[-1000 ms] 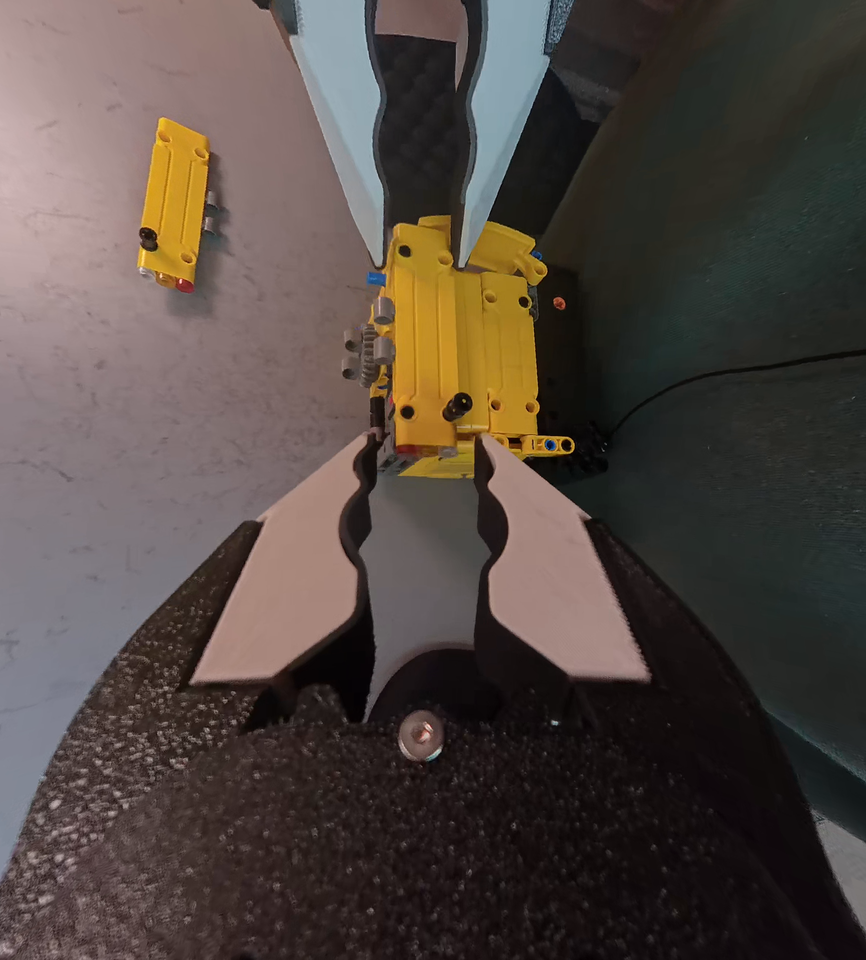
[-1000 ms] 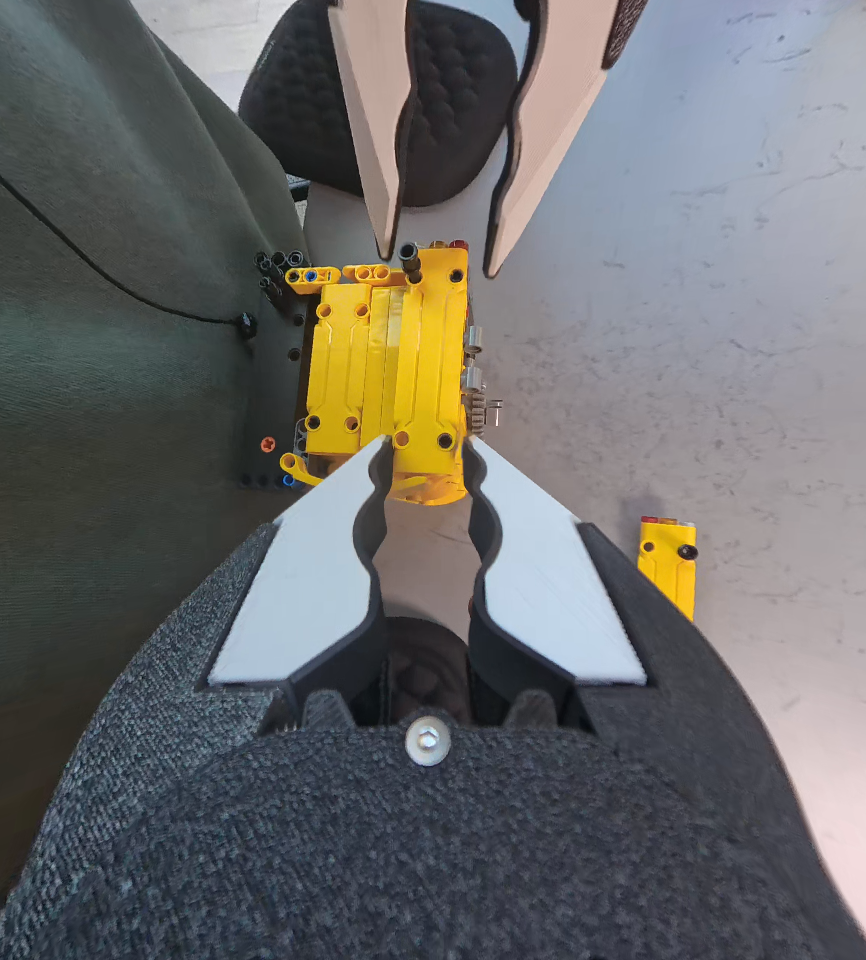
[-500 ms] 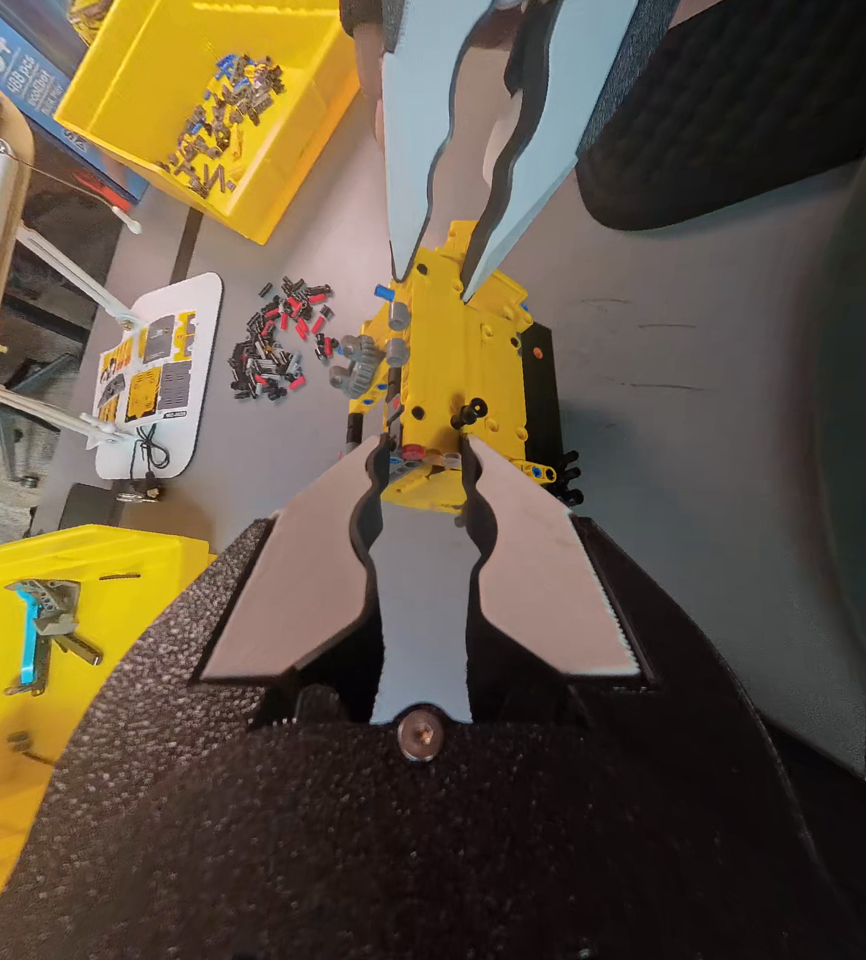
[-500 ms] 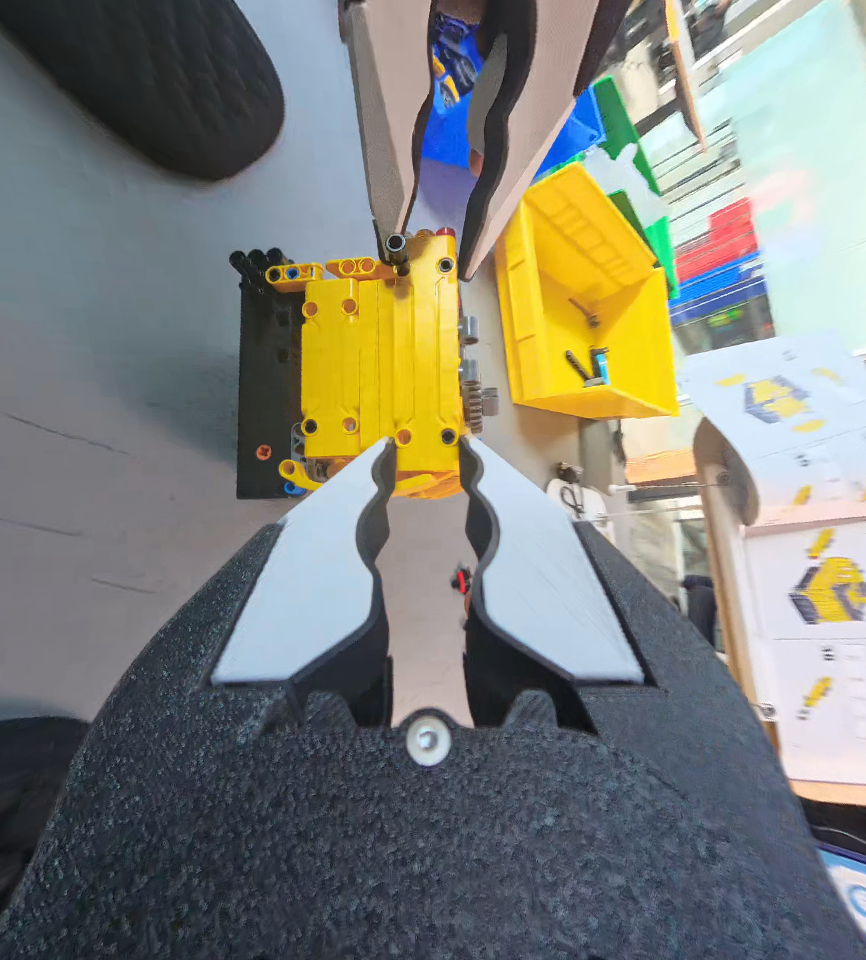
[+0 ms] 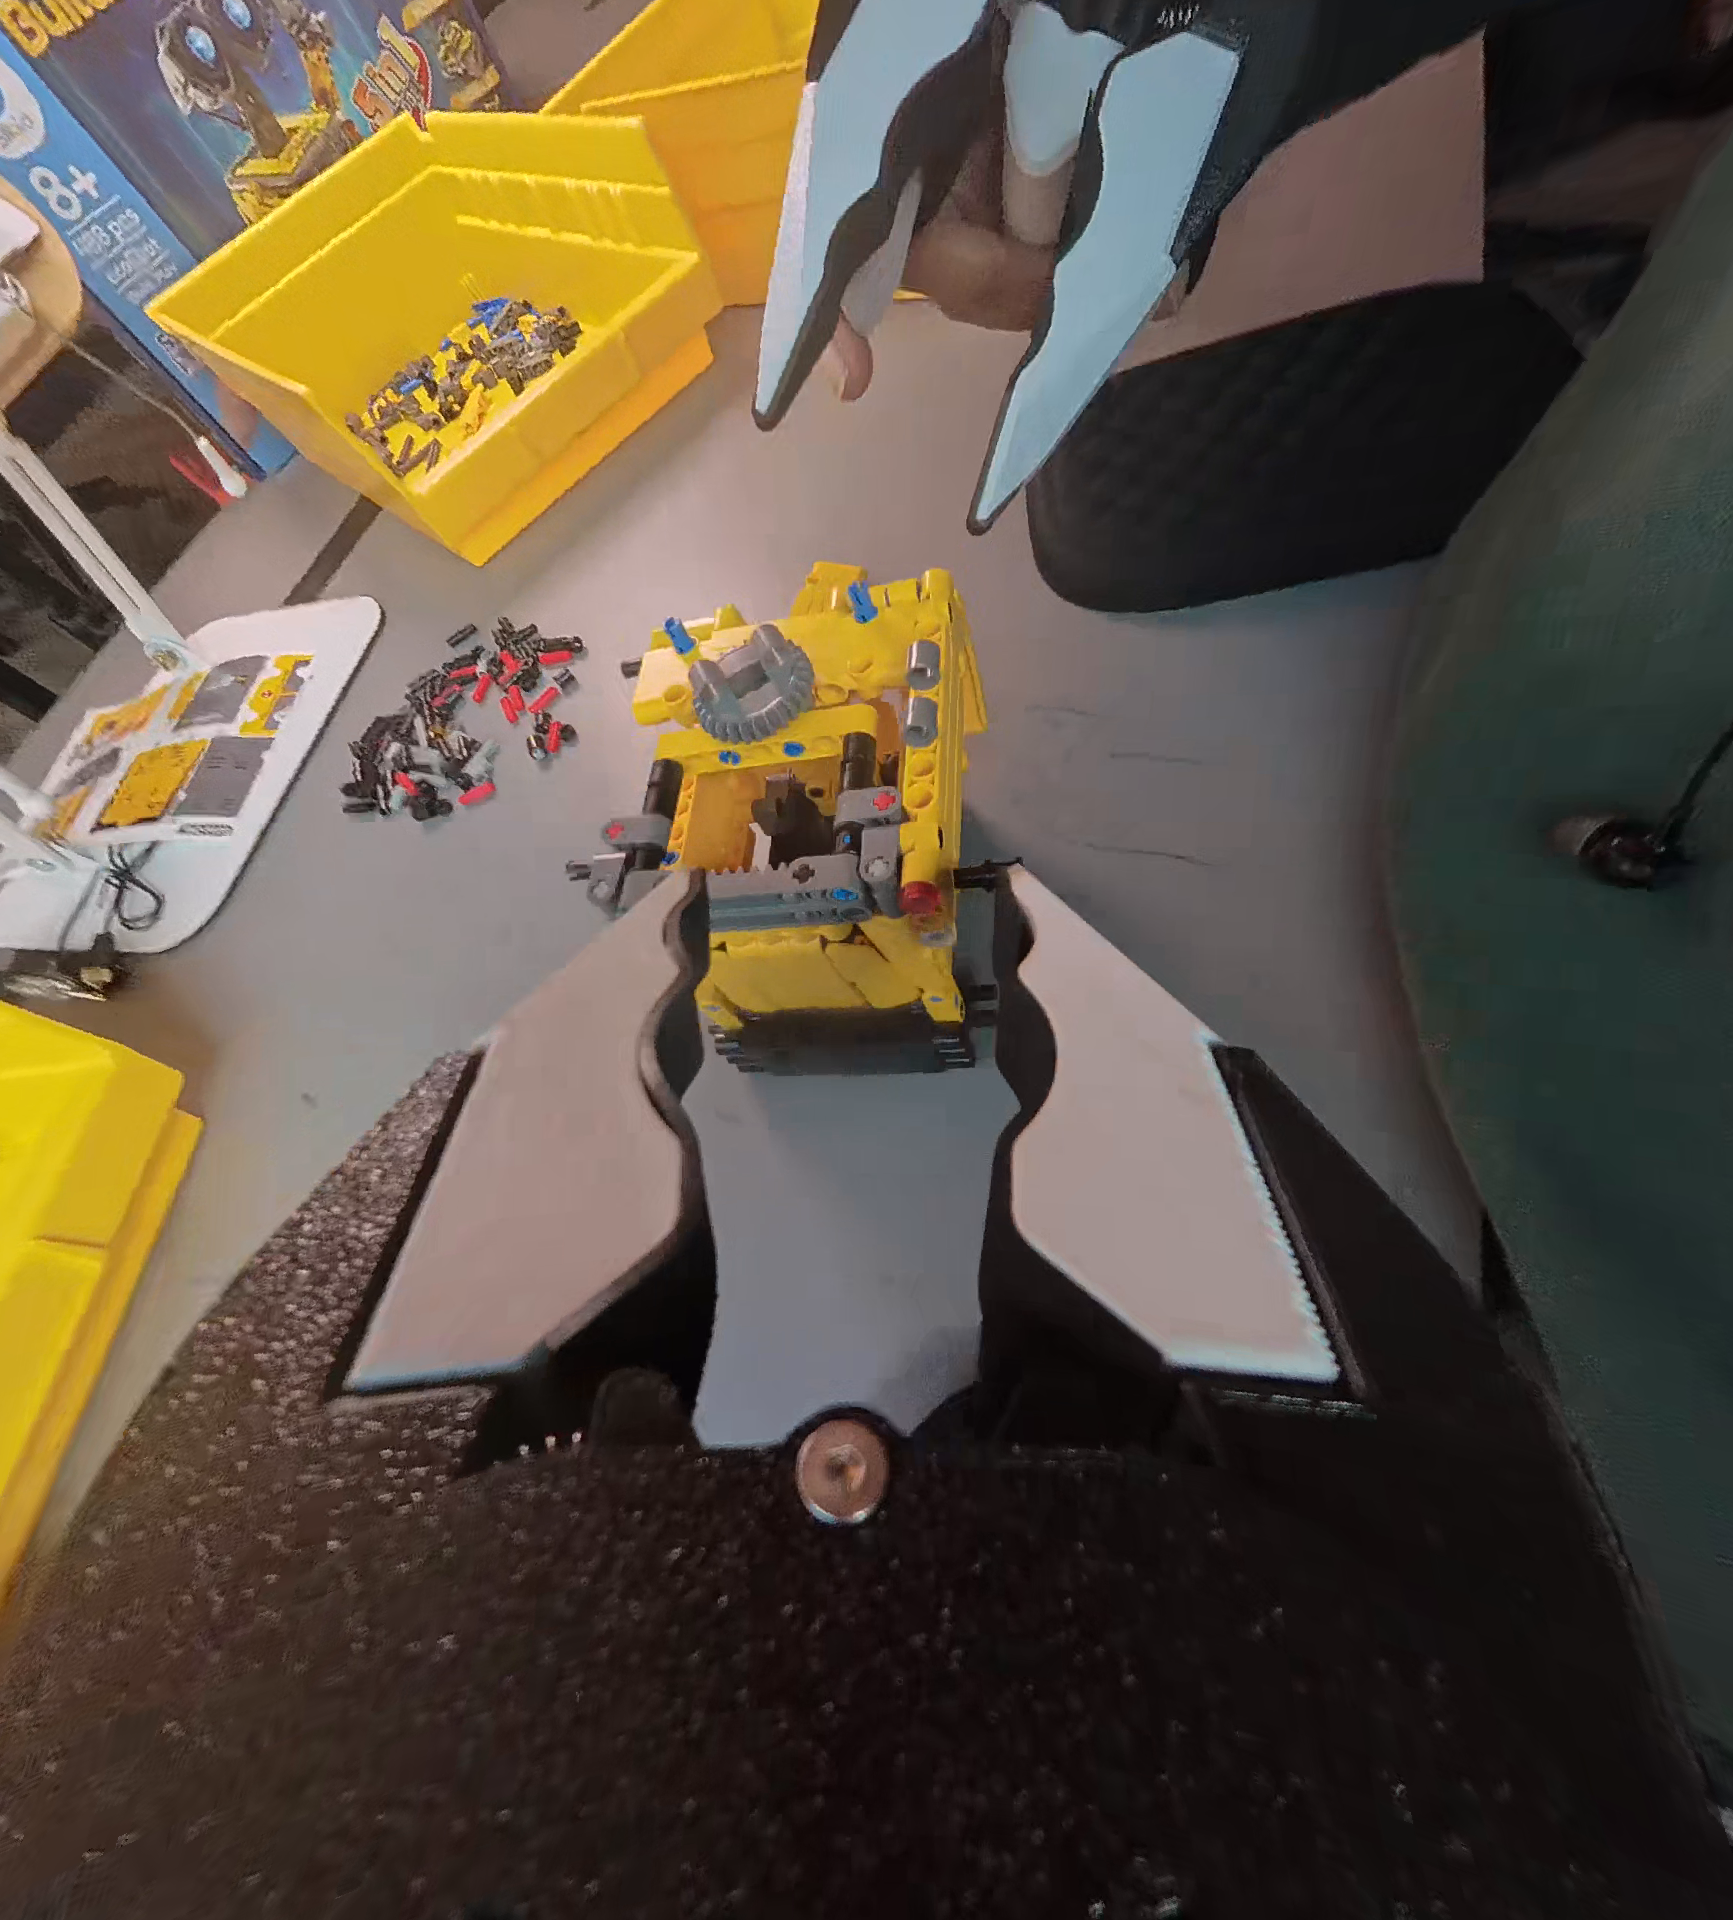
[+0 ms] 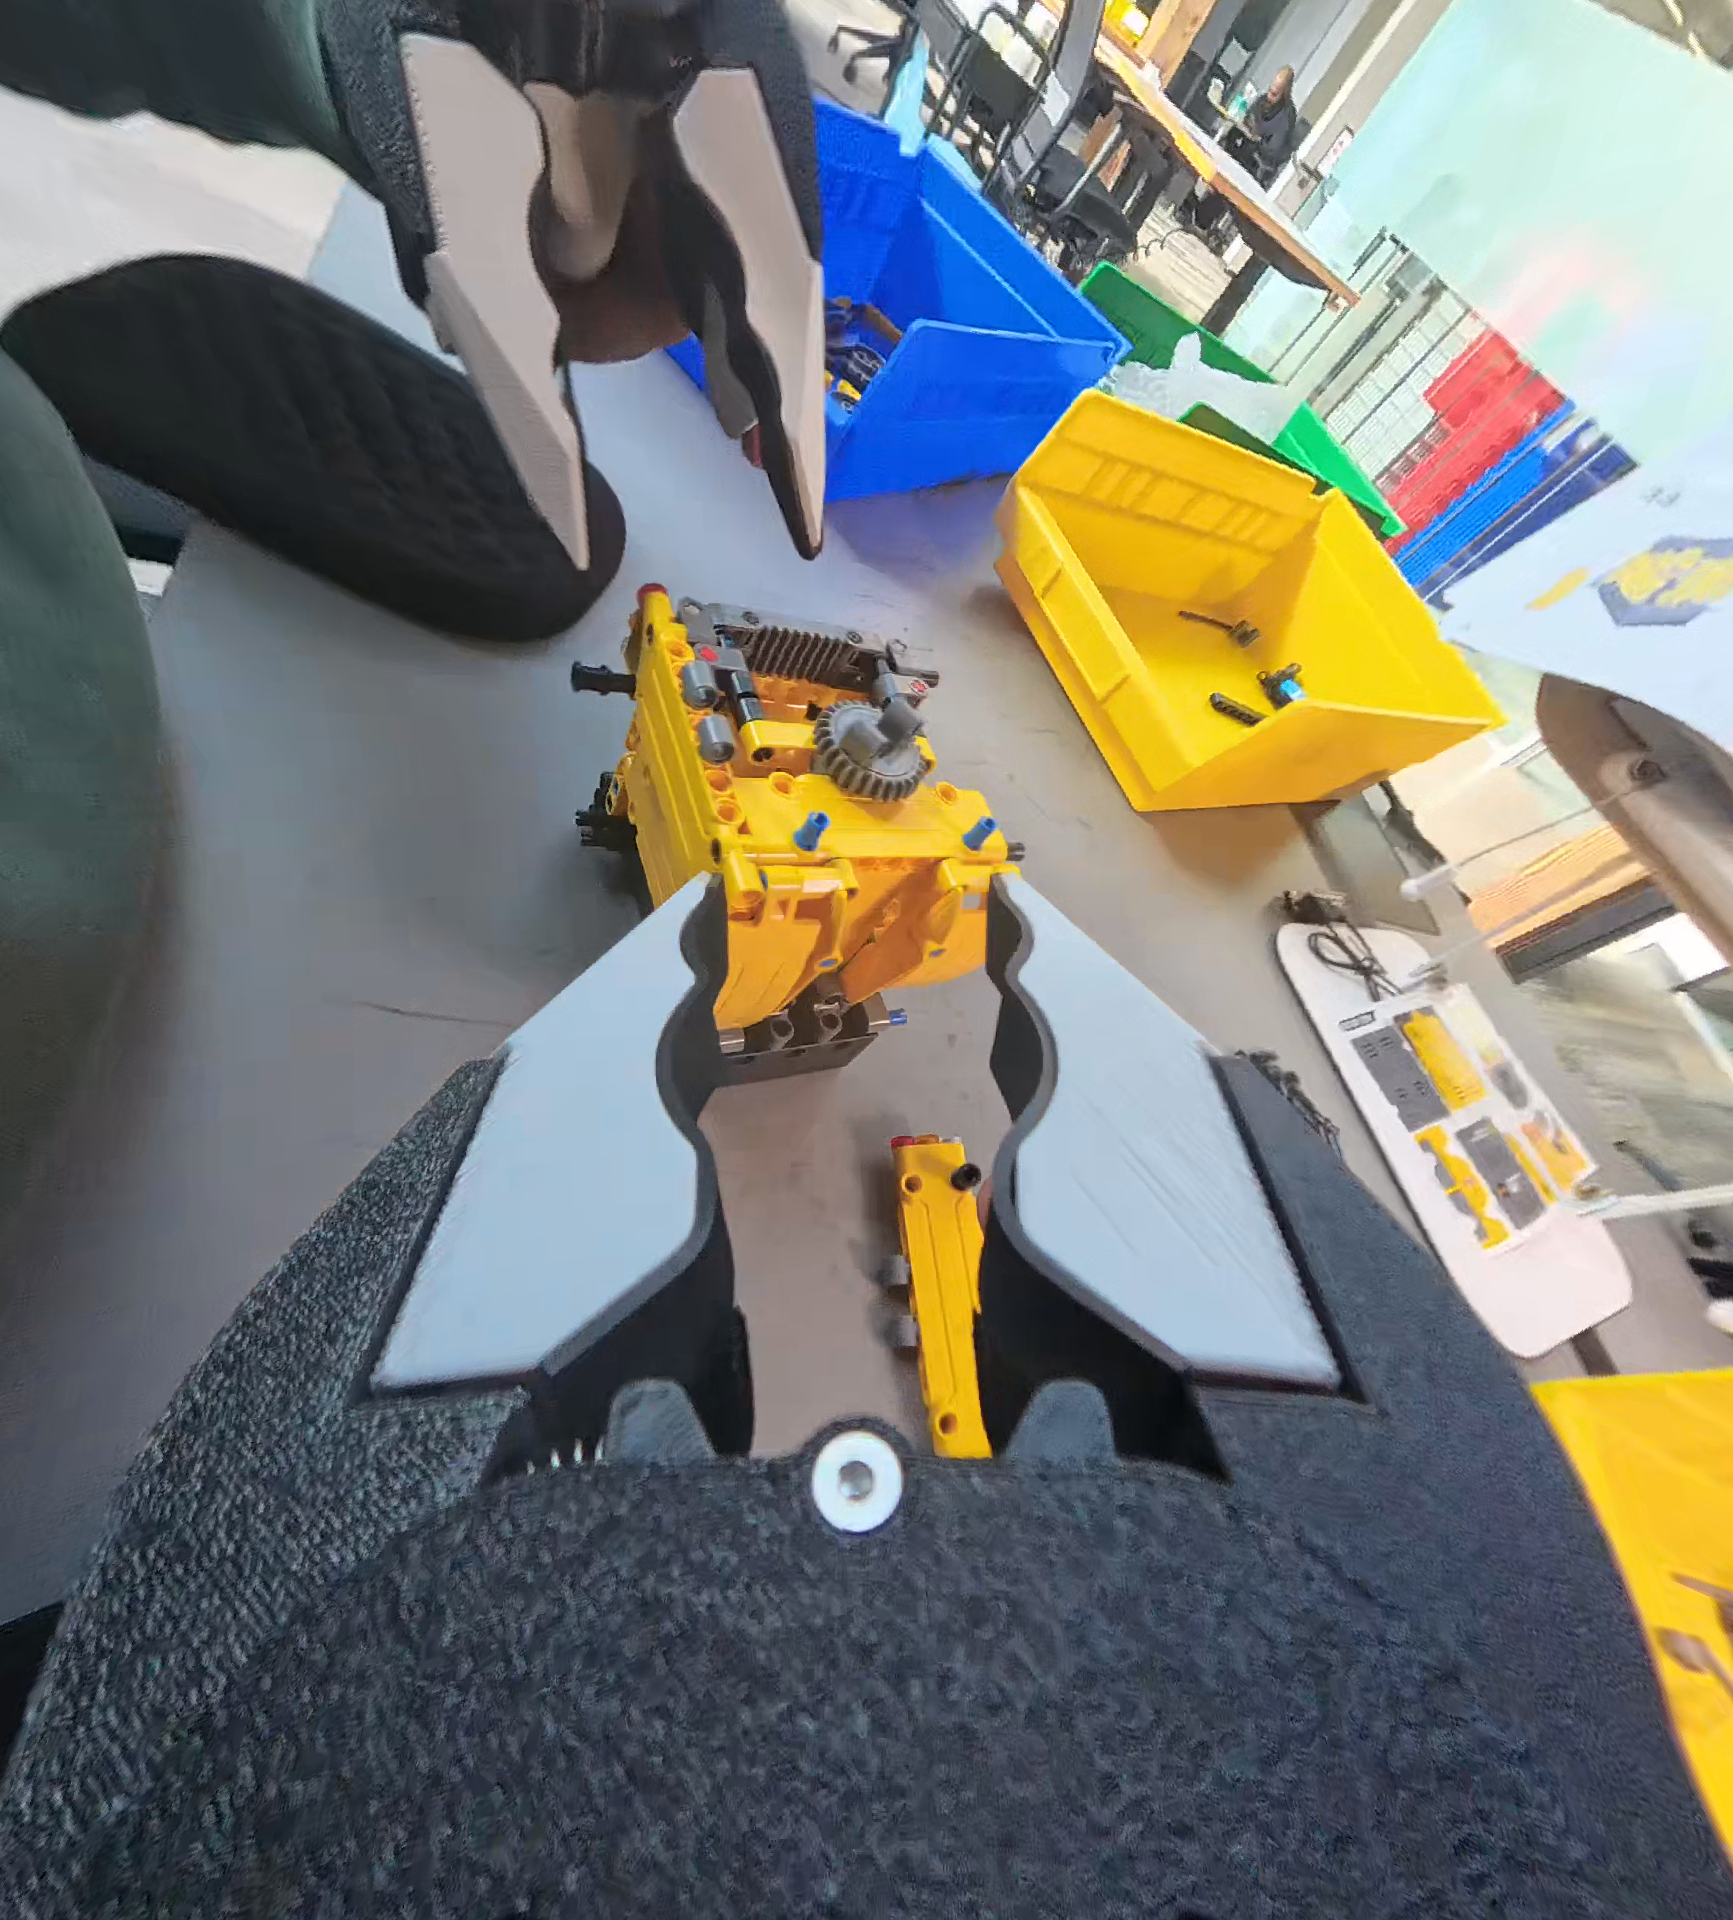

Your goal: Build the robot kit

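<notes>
Yellow model (image 5: 810, 831) between parted fingers (image 5: 571, 1091)

Your right gripper (image 6: 849, 914) has its jaws spread wide, a tip on either side of the near end of the yellow brick model (image 6: 789, 821), gripping nothing. The model stands on the grey table (image 6: 353, 831). A loose yellow beam (image 6: 940, 1299) lies near, between the fingers. Your left gripper (image 6: 696, 540) hangs open beyond the model's far end. To the right sit a yellow bin (image 6: 1236, 613) and an instruction sheet (image 6: 1454, 1122); a blue bin (image 6: 935, 353) stands farther off.
</notes>
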`<act>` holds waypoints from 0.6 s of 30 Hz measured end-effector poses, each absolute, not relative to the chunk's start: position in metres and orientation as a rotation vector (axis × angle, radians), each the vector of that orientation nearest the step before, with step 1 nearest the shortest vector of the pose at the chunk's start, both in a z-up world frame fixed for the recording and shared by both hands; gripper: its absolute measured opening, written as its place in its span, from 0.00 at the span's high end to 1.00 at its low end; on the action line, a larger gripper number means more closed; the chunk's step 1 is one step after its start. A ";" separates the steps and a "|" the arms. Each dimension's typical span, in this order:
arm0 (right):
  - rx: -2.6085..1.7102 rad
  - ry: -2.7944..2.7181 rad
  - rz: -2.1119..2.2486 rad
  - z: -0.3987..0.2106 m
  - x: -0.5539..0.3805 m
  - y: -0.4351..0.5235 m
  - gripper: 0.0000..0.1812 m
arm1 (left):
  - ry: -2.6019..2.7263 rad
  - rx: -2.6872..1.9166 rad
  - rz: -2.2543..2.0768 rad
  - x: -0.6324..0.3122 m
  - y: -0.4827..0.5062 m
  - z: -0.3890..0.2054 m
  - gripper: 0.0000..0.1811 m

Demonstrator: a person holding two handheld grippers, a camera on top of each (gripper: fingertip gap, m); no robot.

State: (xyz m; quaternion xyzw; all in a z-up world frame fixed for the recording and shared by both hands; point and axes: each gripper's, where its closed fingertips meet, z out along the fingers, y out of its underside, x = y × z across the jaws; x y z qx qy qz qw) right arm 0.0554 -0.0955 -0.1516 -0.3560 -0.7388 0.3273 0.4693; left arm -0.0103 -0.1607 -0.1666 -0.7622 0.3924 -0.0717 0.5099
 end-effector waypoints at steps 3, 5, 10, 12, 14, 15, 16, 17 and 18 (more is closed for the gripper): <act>-0.965 -1.785 0.910 -0.147 0.057 -0.088 0.71 | 0.827 -1.910 -0.314 -0.011 -0.162 -0.177 0.61; -0.940 -1.798 0.919 -0.143 0.054 -0.095 0.72 | 0.812 -1.891 -0.301 -0.009 -0.161 -0.181 0.64; -0.840 -2.025 0.862 -0.143 0.039 -0.144 0.74 | 0.841 -1.884 -0.184 -0.006 -0.158 -0.193 0.71; -0.827 -2.091 0.836 -0.148 0.030 -0.154 0.73 | 0.844 -1.870 -0.153 -0.004 -0.158 -0.194 0.74; -0.845 -2.157 0.790 -0.156 0.020 -0.157 0.70 | 0.830 -1.864 -0.108 -0.006 -0.156 -0.194 0.78; -0.855 -2.197 0.764 -0.160 0.016 -0.157 0.69 | 0.832 -1.862 -0.106 -0.005 -0.156 -0.194 0.78; -0.872 -2.245 0.738 -0.164 0.013 -0.159 0.67 | 0.837 -1.858 -0.113 -0.004 -0.157 -0.194 0.78; -0.892 -2.292 0.709 -0.169 0.011 -0.160 0.65 | 0.840 -1.854 -0.128 -0.003 -0.159 -0.193 0.78; -0.910 -2.333 0.672 -0.173 0.009 -0.162 0.66 | 0.846 -1.850 -0.154 -0.002 -0.161 -0.193 0.77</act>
